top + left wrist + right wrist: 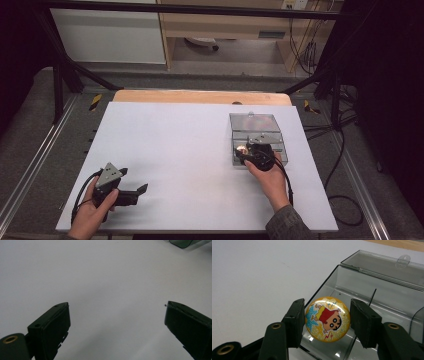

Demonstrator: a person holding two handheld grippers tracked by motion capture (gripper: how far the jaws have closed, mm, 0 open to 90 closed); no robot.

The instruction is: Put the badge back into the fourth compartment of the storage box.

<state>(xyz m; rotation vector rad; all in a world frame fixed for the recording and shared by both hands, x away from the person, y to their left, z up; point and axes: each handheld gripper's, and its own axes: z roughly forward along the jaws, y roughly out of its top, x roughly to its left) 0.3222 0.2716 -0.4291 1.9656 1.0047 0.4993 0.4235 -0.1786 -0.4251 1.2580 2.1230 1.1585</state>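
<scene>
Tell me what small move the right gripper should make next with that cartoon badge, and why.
Probably lower the badge a little into the clear box and then let go. The right gripper has its jaws on either side of the badge, right at the front edge of the box, whose lid stands open behind it. The left gripper is open over bare table, away from the box.

White sheet [190,160] over wooden tabletop [200,96]; grey carpet floor [30,125]; black frame struts [60,65]; light-wood desk [225,25] and white panel [107,35] behind; cables [340,150] at right.
</scene>
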